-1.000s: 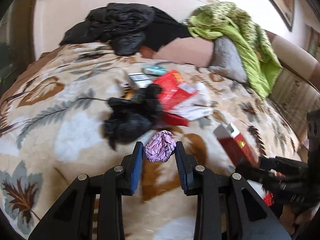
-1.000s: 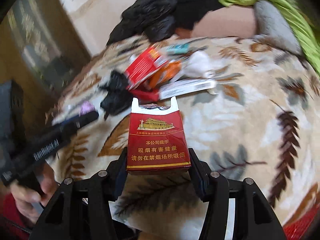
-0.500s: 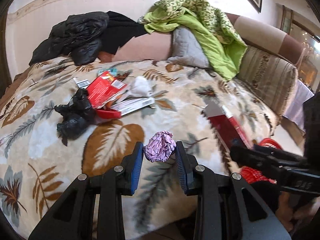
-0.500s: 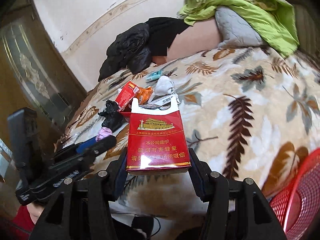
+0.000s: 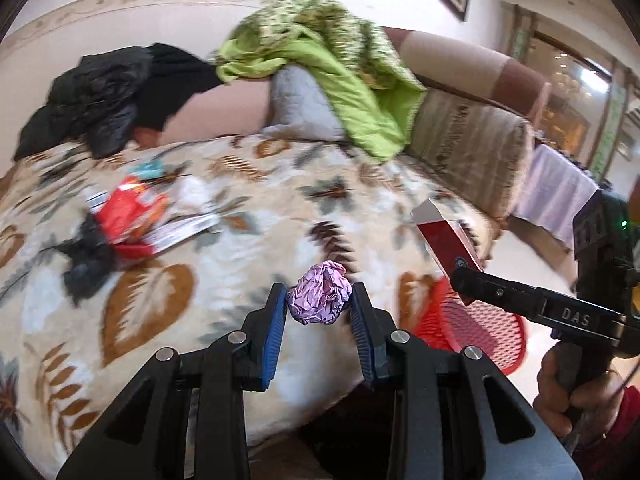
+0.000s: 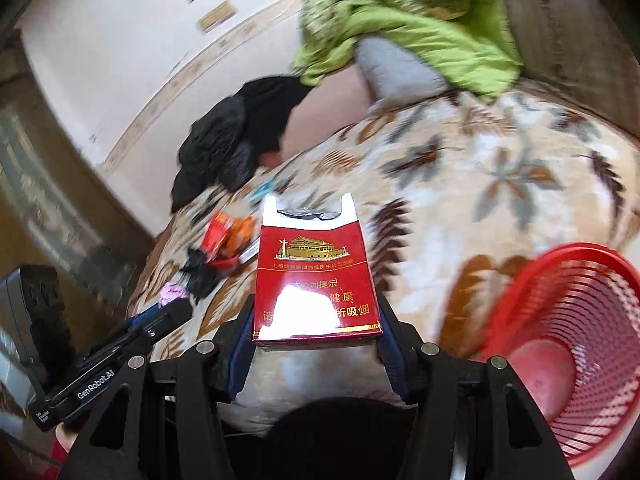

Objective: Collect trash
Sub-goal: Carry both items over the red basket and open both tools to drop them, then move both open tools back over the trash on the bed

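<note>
The left gripper (image 5: 319, 304) pinches a crumpled purple wrapper (image 5: 320, 298) above the bed's near edge. The right gripper (image 6: 316, 334) clamps a red cigarette pack (image 6: 314, 280), left of the red basket (image 6: 576, 344).

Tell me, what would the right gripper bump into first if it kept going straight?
Probably the leaf-patterned blanket on the sofa. The right gripper, holding a red cigarette pack, points down at it; the red basket sits off to the side.

A leaf-patterned blanket (image 5: 248, 208) covers the bed. Toward its left edge lies a litter pile (image 5: 132, 220): red packet, white papers, crumpled black plastic (image 5: 86, 264). At the head edge lie black clothes (image 5: 116, 88), a grey pillow (image 5: 300, 104) and a green quilt (image 5: 340, 68).
</note>
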{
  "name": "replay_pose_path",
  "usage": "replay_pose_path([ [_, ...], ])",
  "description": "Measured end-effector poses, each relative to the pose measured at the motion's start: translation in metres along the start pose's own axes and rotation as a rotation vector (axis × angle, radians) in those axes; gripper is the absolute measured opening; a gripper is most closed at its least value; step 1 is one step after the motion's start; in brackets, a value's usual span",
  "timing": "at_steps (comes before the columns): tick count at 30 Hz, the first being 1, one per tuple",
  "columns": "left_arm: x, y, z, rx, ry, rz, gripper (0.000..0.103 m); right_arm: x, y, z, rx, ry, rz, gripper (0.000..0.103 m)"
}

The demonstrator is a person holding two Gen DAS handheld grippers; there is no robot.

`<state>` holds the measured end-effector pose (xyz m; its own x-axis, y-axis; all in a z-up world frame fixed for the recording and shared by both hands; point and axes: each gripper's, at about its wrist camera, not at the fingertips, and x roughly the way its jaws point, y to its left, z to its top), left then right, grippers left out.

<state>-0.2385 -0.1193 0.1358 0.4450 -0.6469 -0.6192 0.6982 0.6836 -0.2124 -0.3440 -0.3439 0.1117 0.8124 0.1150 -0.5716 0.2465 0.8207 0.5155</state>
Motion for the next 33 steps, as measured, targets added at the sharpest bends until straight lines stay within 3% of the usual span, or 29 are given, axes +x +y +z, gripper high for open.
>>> replay_pose_path([
  [8,0.045,-0.078,0.015,0.099,0.087,-0.179,0.031,-0.047,-0.092,0.001,0.175,-0.046,-0.154,0.060],
  [12,0.085,-0.123,0.013,0.150,0.195,-0.283,0.031,-0.055,-0.132,-0.001,0.260,-0.048,-0.203,0.060],
  [17,0.127,-0.167,0.010,0.187,0.294,-0.359,0.032,-0.061,-0.159,-0.005,0.327,-0.044,-0.252,0.061],
  [18,0.133,-0.172,0.009,0.183,0.310,-0.372,0.034,-0.062,-0.163,-0.005,0.334,-0.043,-0.261,0.061],
  [20,0.147,-0.176,0.008,0.171,0.346,-0.396,0.055,-0.064,-0.173,-0.007,0.356,-0.038,-0.272,0.069],
  [22,0.150,-0.174,0.006,0.165,0.348,-0.397,0.059,-0.065,-0.178,-0.007,0.359,-0.046,-0.300,0.072],
  [28,0.142,-0.139,0.016,0.088,0.303,-0.364,0.059,-0.057,-0.173,0.005,0.341,-0.057,-0.298,0.072],
  [33,0.116,-0.086,0.029,0.060,0.204,-0.228,0.060,-0.019,-0.128,0.025,0.237,-0.027,-0.209,0.072],
])
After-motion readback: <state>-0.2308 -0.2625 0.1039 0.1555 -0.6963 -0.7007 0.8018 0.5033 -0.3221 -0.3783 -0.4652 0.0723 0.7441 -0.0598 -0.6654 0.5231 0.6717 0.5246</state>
